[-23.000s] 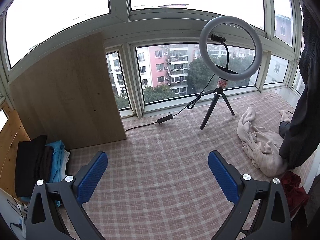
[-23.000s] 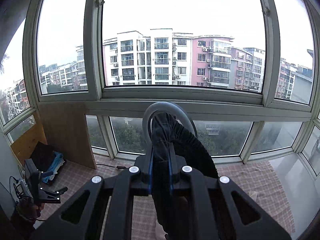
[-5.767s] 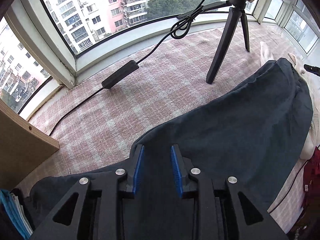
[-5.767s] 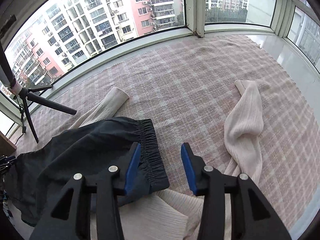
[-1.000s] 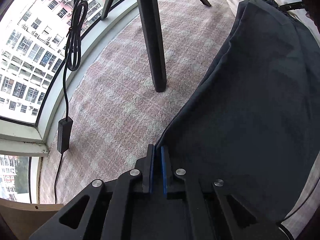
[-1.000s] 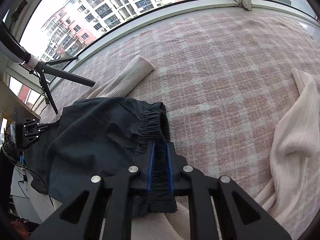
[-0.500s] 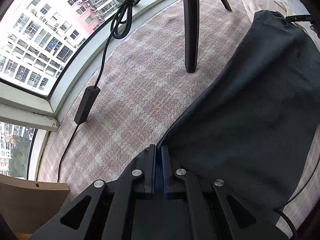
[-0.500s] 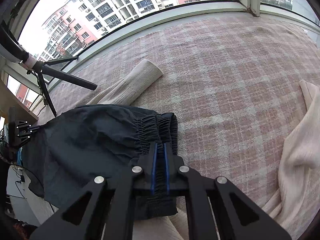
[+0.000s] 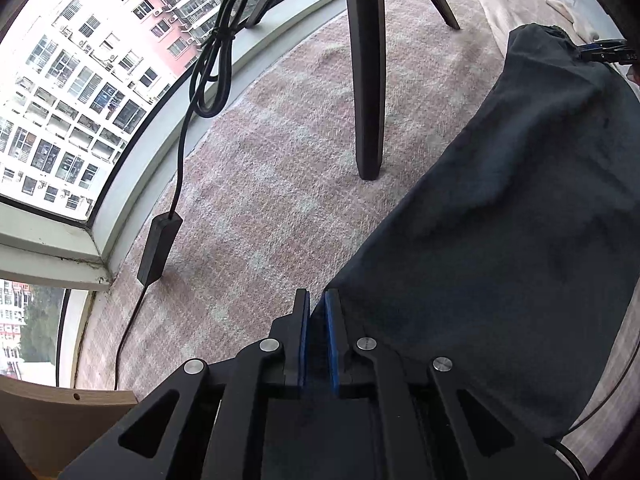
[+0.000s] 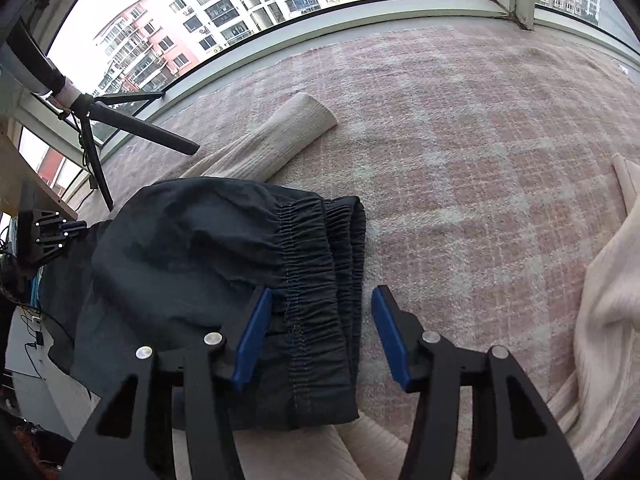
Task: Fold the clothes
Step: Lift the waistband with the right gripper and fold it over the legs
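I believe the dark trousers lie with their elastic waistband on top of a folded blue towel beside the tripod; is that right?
Not quite: the right wrist view shows the waistband of the dark trousers lying over a cream knitted sweater, not a blue towel. The tripod does stand beside them.

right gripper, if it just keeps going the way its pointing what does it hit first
Most likely the elastic waistband of the dark trousers, which lies between the opening jaws of the right gripper; the pads are clear of it. Below that is the checked blanket. Depth is hard to judge.

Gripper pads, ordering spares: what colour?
Blue pads, clearest in the right wrist view.
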The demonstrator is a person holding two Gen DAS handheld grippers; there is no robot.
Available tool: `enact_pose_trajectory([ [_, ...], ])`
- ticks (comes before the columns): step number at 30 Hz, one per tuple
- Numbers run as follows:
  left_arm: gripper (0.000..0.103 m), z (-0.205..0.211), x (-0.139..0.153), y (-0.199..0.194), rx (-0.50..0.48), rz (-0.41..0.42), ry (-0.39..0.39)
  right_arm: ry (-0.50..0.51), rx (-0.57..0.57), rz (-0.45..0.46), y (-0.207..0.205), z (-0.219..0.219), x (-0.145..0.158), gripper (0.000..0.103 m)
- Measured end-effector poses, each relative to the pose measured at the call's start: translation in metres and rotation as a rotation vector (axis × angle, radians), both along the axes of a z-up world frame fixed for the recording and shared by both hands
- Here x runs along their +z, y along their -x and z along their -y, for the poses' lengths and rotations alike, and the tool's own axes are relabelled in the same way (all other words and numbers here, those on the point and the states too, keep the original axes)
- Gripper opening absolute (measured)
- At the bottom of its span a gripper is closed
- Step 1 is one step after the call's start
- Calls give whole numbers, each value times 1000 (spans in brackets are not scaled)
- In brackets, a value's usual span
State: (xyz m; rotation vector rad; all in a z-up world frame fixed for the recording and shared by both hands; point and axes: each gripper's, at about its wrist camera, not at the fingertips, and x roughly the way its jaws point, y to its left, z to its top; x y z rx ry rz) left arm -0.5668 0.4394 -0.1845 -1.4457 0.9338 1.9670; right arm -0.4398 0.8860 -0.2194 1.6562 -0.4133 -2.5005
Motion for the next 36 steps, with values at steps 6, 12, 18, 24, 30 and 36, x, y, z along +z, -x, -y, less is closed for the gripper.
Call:
enact_pose_trajectory([
  [6, 18, 9, 5, -1, 11, -5, -2, -10, 2, -11, -10, 15, 4, 23],
  [12, 35, 4, 23, -17, 12, -59, -1, -15, -90, -120, -18, -1, 55, 8],
  [18, 42, 16, 29, -46, 44, -82, -32, 20, -108, -112, -10, -16, 69, 8],
  [24, 42, 4, 21, -46, 12, -88, 2, 21, -95, 53, 3, -10, 32, 18],
  [30, 42, 9, 11, 1, 21, -82, -8, 109, -181, 24, -27, -51, 38, 45],
  [36, 42, 3, 17, -6, 14, -81, -15, 139, -99, 107, -16, -29, 2, 45],
])
